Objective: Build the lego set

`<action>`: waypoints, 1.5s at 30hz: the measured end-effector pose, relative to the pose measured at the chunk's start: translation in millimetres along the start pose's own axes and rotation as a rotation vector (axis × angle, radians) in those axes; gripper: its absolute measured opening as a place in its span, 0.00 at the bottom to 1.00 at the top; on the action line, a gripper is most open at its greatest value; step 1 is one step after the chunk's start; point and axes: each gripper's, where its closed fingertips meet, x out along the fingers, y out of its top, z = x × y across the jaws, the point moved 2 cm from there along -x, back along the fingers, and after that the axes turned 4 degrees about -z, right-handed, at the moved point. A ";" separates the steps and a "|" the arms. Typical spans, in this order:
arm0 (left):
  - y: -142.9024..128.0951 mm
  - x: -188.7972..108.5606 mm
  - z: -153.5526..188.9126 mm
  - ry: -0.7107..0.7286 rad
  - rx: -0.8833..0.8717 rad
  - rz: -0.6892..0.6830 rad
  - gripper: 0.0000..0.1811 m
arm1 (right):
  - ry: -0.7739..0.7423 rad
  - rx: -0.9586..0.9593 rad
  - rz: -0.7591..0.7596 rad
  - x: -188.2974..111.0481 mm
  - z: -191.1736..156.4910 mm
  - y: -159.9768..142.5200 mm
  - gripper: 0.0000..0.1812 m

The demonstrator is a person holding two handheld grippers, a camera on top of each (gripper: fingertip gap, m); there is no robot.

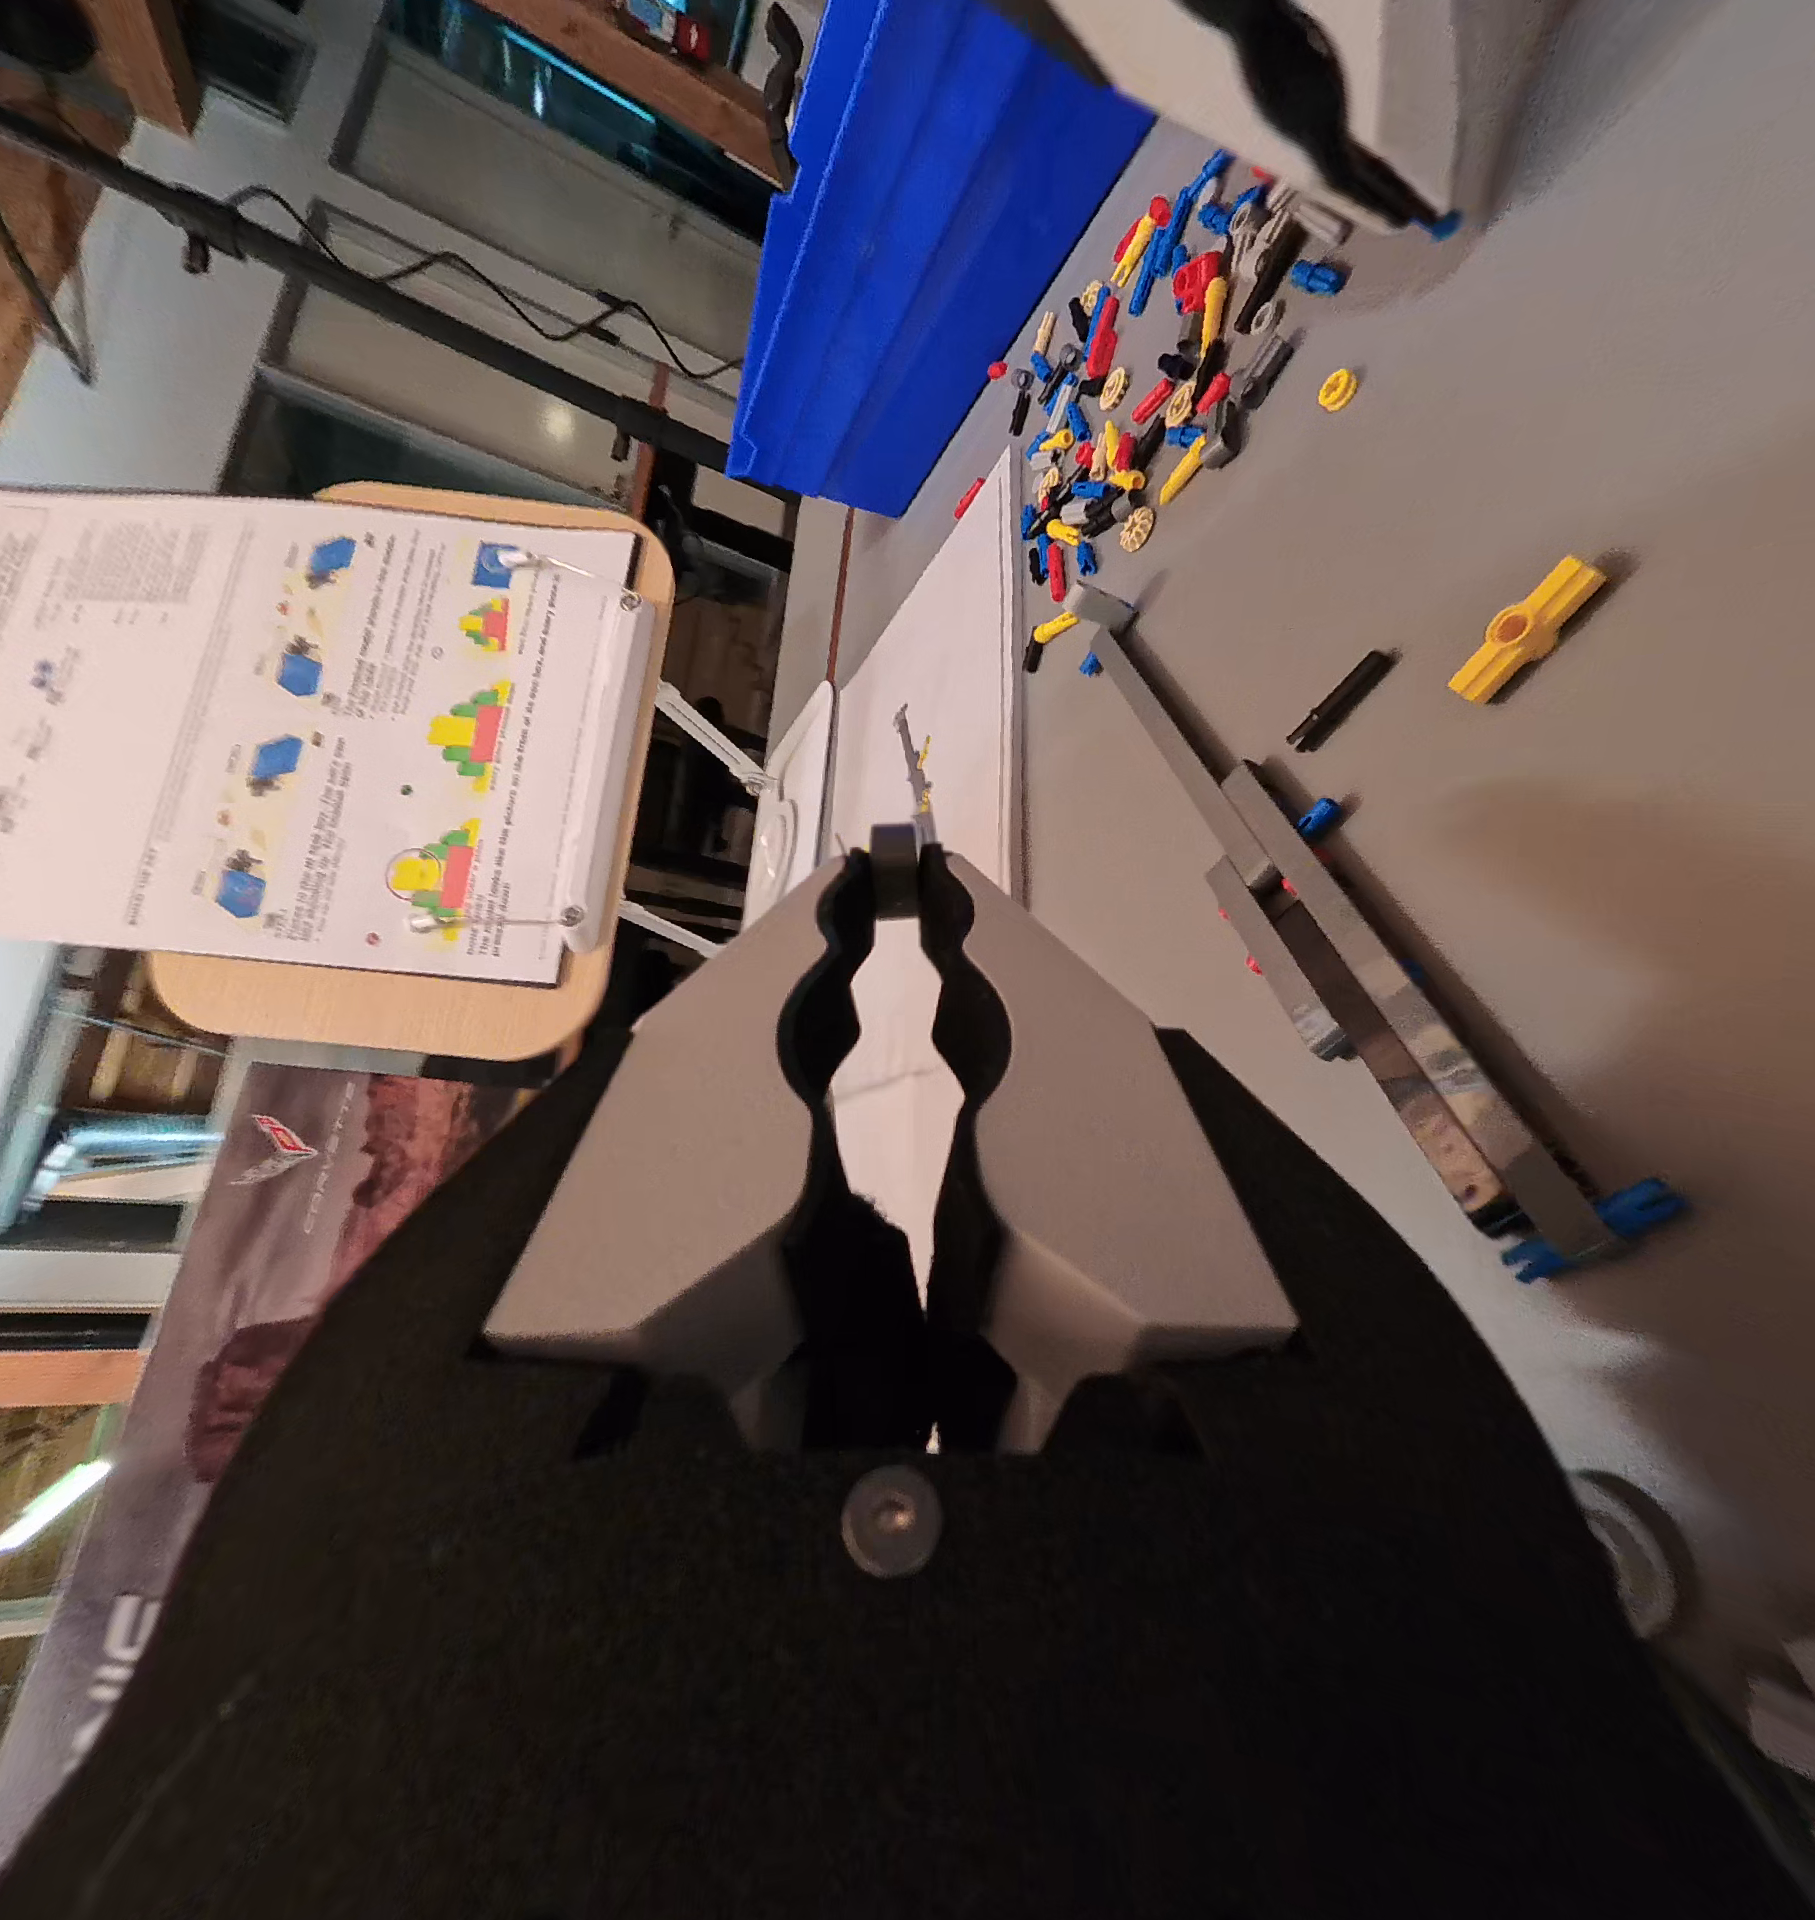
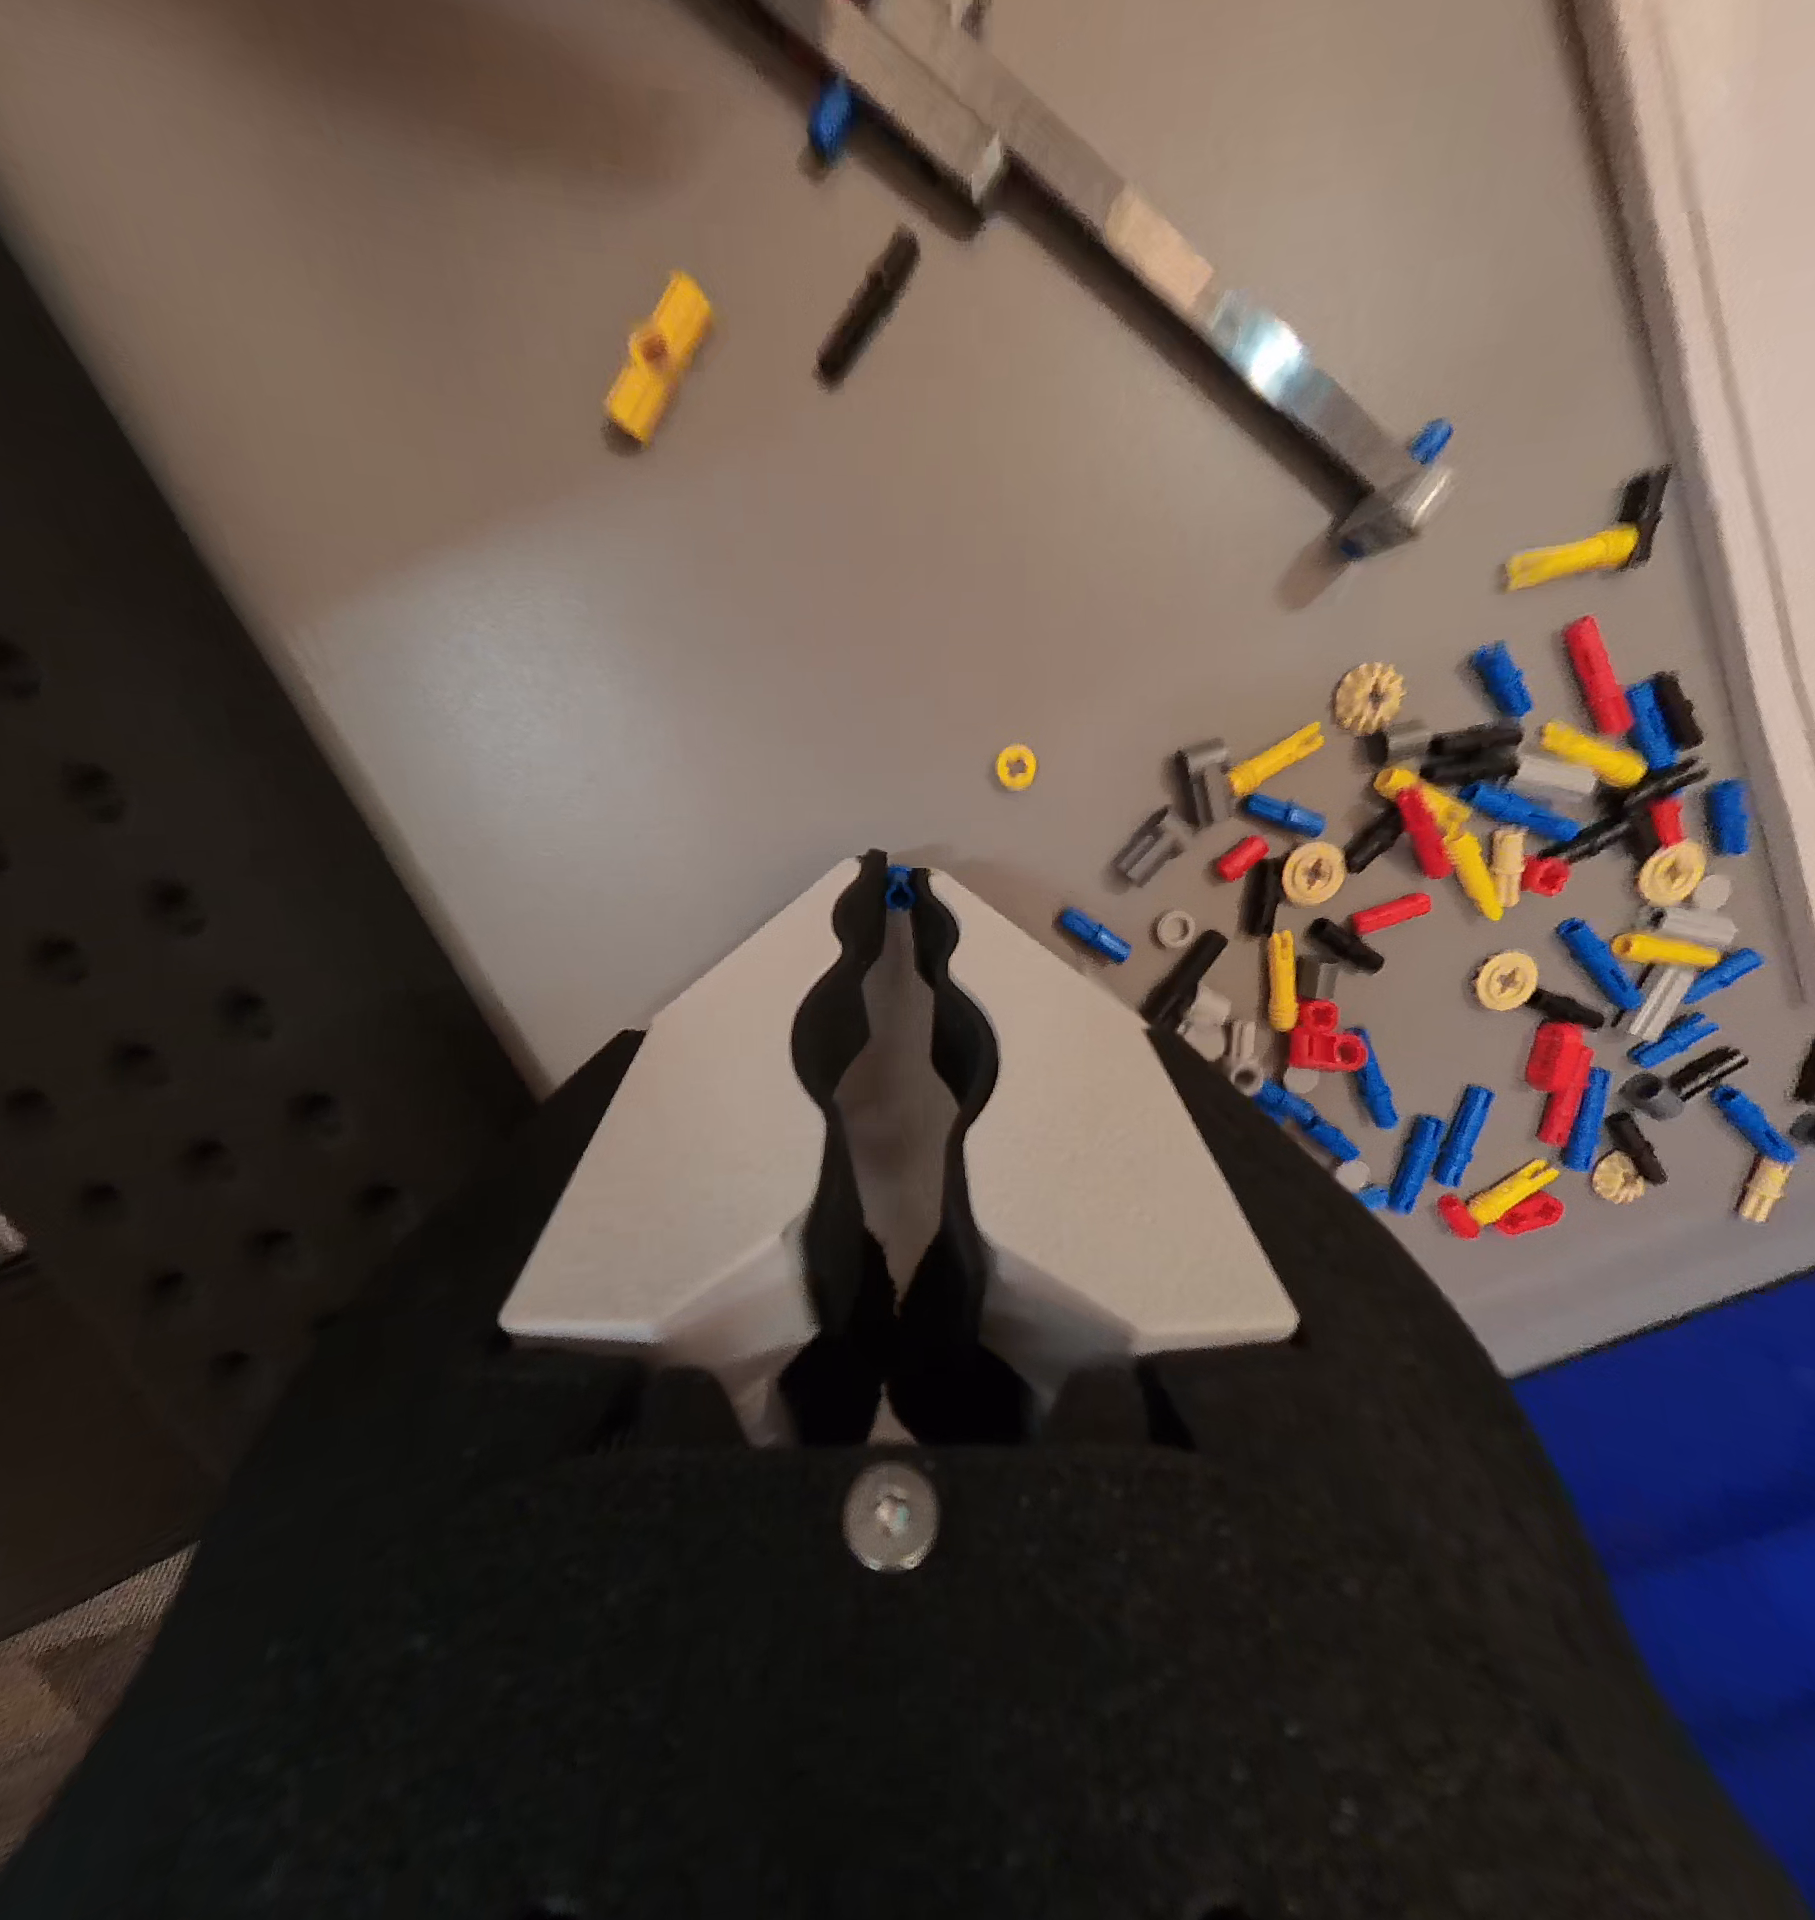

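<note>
The left gripper [image 1: 895,871] is nearest the lens in the left wrist view, its black fingertips closed to a narrow gap on a small dark grey piece [image 1: 895,871] held clear of the bench [image 1: 1505,436]. Past its tips lies a white sheet [image 1: 944,665] on the grey bench surface, and off to its right side runs a long grey beam assembly [image 1: 1329,914] with blue pins [image 1: 1641,1210] at its end. Beyond that lie a black axle [image 1: 1342,698], a yellow connector [image 1: 1526,629] and a yellow bush [image 1: 1337,389], each apart from the others. Farther ahead is the loose pile of pins and gears [image 1: 1142,384], with a blue bin [image 1: 913,249] behind it. To the gripper's left a wooden stand [image 1: 612,748] carries a printed instruction page [image 1: 290,717], and the room behind shows shelving, dark poles and a cable

The right gripper [image 2: 897,891] is almost shut, pinching a small blue pin [image 2: 897,891] at its very tips, above the bare grey bench. The pile of pins and gears [image 2: 1485,935] spreads to its right, the yellow bush [image 2: 1015,766] just ahead of the tips, the yellow connector [image 2: 658,357] and black axle [image 2: 868,303] well ahead. The grey beam assembly [image 2: 1142,239] lies beyond them. A dark perforated board [image 2: 103,935] sits to the left, past the bench edge
</note>
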 end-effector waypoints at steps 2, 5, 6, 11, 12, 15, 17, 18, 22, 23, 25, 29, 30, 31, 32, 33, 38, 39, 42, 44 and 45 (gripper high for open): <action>3.8 0.4 -1.5 0.051 0.076 0.005 0.04 | 0.053 -0.023 0.098 -17.9 -0.4 23.0 0.02; 14.3 -0.5 -4.2 0.133 0.182 0.026 0.03 | 0.140 -0.094 0.286 -63.5 6.2 77.4 0.02; 18.8 -1.5 -4.8 0.157 0.211 0.039 0.03 | 0.161 -0.144 0.329 -78.5 7.7 95.5 0.02; 34.2 -6.3 -3.7 0.223 0.297 0.073 0.04 | 0.226 -0.367 0.211 -91.1 9.9 138.9 0.02; 36.0 -7.8 -4.7 0.236 0.305 0.076 0.04 | 0.245 -0.388 0.196 -90.3 7.6 143.9 0.02; 38.7 -13.1 -10.7 0.266 0.310 0.082 0.04 | 0.272 -0.423 0.162 -92.5 1.0 153.3 0.02; 38.0 -16.2 -16.1 0.282 0.297 0.077 0.03 | 0.277 -0.434 0.132 -93.7 -3.6 156.0 0.02; 37.7 -18.1 -19.2 0.292 0.292 0.077 0.03 | 0.260 -0.445 0.106 -92.9 -4.1 155.7 0.02; 38.0 -24.4 -25.6 0.300 0.282 0.084 0.03 | 0.222 -0.473 0.069 -93.1 -7.9 162.9 0.02; 38.4 -24.9 -26.0 0.305 0.289 0.085 0.04 | 0.221 -0.480 0.051 -94.1 -8.6 163.1 0.02; 39.8 -26.7 -28.0 0.312 0.289 0.090 0.03 | 0.220 -0.495 0.017 -97.1 -9.9 164.2 0.02; 37.0 -30.3 -35.0 0.329 0.276 0.084 0.04 | 0.221 -0.513 -0.028 -102.6 -9.1 169.3 0.02; 36.3 -31.3 -35.8 0.325 0.269 0.085 0.04 | 0.227 -0.514 -0.032 -102.7 -9.4 170.6 0.02; 35.8 -32.3 -36.1 0.323 0.272 0.085 0.04 | 0.236 -0.515 -0.041 -102.7 -10.0 171.5 0.02; 35.1 -32.9 -36.8 0.326 0.280 0.080 0.04 | 0.236 -0.520 -0.043 -102.9 -9.8 173.2 0.02; 34.1 -33.3 -37.6 0.329 0.283 0.073 0.04 | 0.232 -0.526 -0.047 -103.0 -9.5 174.7 0.02; 32.9 -34.7 -38.4 0.347 0.329 0.064 0.04 | 0.237 -0.579 -0.085 -102.1 -11.7 175.7 0.02; 33.3 -34.7 -38.5 0.356 0.345 0.057 0.04 | 0.242 -0.592 -0.088 -102.3 -11.5 175.4 0.02; 32.7 -35.7 -41.1 0.377 0.362 0.047 0.04 | 0.245 -0.633 -0.060 -104.0 -11.1 176.3 0.02; 32.6 -37.2 -42.4 0.365 0.331 0.061 0.04 | 0.247 -0.665 -0.028 -105.1 -12.2 176.3 0.02; 33.0 -37.7 -42.7 0.365 0.328 0.064 0.04 | 0.248 -0.677 -0.021 -105.8 -12.3 176.2 0.02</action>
